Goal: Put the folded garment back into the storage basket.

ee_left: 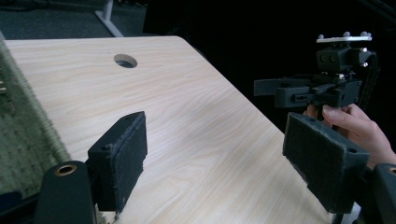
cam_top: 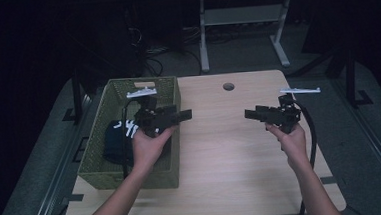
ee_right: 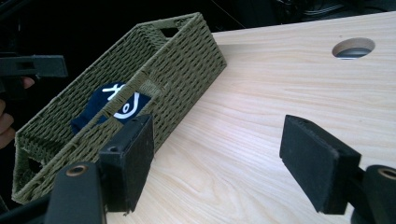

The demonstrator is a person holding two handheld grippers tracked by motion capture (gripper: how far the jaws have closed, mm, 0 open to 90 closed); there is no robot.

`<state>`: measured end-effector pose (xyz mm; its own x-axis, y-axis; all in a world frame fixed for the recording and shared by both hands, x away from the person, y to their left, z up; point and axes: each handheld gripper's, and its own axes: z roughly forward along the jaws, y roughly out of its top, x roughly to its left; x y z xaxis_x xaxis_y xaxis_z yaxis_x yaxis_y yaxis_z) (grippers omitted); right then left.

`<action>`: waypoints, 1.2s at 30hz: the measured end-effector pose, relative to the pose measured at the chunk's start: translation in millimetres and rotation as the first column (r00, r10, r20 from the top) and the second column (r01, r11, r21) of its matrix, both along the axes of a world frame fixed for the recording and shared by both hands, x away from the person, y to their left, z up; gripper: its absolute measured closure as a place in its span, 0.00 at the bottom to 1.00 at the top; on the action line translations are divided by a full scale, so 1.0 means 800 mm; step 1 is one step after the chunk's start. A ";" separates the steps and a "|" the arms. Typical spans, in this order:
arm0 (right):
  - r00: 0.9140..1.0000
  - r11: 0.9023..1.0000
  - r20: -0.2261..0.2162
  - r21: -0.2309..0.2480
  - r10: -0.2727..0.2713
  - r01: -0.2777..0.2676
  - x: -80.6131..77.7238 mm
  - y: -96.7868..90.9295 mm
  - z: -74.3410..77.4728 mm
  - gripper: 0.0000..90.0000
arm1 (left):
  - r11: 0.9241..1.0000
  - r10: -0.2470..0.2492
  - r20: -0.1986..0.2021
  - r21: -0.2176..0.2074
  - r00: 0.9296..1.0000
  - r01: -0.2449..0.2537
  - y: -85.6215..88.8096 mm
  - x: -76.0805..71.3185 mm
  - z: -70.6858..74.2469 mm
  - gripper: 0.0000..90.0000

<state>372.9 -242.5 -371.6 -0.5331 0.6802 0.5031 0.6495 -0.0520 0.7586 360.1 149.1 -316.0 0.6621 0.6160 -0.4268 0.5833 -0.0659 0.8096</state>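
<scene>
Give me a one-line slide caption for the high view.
Two hand-held grippers, left gripper and right gripper, face each other, open and empty, above the wooden table; green woven basket holds dark cloth.

A broad bare stretch of the pale wooden desk [cam_top: 231, 145] is left open between the two hand-held tools; passage on the left is blocked by the tall walls of the green woven rectangular basket [cam_top: 166, 104]; a round cable hole [cam_top: 229, 86] is cut near the far edge.

- Dim room; far background nearly black.
- The table [cam_top: 221, 150] is evenly lit from above, with soft shadows.
- Gripper views slightly soft up close, without glare.
</scene>
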 end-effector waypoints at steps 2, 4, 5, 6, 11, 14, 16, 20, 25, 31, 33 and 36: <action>1.000 1.000 -0.001 -0.009 -0.005 0.005 -0.001 -0.005 -0.001 0.28 | 1.000 -0.009 0.004 -0.005 1.000 0.009 -0.007 -0.002 -0.001 0.23; 1.000 1.000 -0.007 -0.022 -0.005 0.005 -0.003 -0.009 -0.004 0.28 | 1.000 -0.025 0.004 -0.009 1.000 0.025 -0.014 -0.005 -0.002 0.23; 1.000 1.000 -0.007 -0.022 -0.005 0.005 -0.003 -0.009 -0.004 0.28 | 1.000 -0.025 0.004 -0.009 1.000 0.025 -0.014 -0.005 -0.002 0.23; 1.000 1.000 -0.010 -0.030 -0.011 0.011 -0.005 -0.013 -0.010 0.28 | 0.999 -0.036 0.008 -0.008 0.999 0.036 -0.021 -0.009 -0.004 0.22; 0.999 1.000 -0.030 -0.021 -0.024 0.023 -0.010 -0.025 -0.020 0.28 | 0.998 -0.064 0.012 0.018 0.998 0.064 -0.036 -0.013 -0.010 0.22; 0.999 0.999 -0.032 -0.019 -0.033 0.032 -0.013 -0.032 -0.023 0.28 | 0.996 -0.087 0.005 0.033 0.996 0.087 -0.049 -0.014 -0.019 0.22; 0.999 0.999 -0.030 -0.015 -0.040 0.040 -0.014 -0.038 -0.025 0.28 | 0.996 -0.091 0.005 0.027 0.996 0.091 -0.055 -0.013 -0.021 0.22; 0.998 0.999 -0.043 -0.022 -0.048 0.047 -0.016 -0.047 -0.029 0.28 | 0.995 -0.096 0.008 0.027 0.995 0.096 -0.066 -0.014 -0.024 0.22; 0.998 0.998 -0.030 -0.027 -0.055 0.054 -0.023 -0.056 -0.032 0.28 | 0.995 -0.096 0.016 0.033 0.995 0.096 -0.080 -0.017 -0.029 0.23; 0.998 0.997 -0.027 -0.047 -0.060 0.058 -0.029 -0.065 -0.038 0.28 | 0.994 -0.104 0.017 0.022 0.994 0.104 -0.092 -0.018 -0.034 0.22; 0.997 0.997 -0.034 -0.041 -0.069 0.068 -0.030 -0.071 -0.042 0.28 | 0.993 -0.114 0.013 0.011 0.993 0.114 -0.098 -0.020 -0.038 0.22; 0.997 0.997 -0.037 -0.045 -0.070 0.068 -0.031 -0.075 -0.048 0.28 | 0.991 -0.137 0.009 0.007 0.991 0.137 -0.105 -0.022 -0.041 0.22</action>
<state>348.3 -302.8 -409.6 -0.4649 0.7364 0.4914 0.6743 -0.0652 0.7356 342.6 65.4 -349.1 0.7445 0.5216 -0.4168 0.5607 -0.1495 0.8144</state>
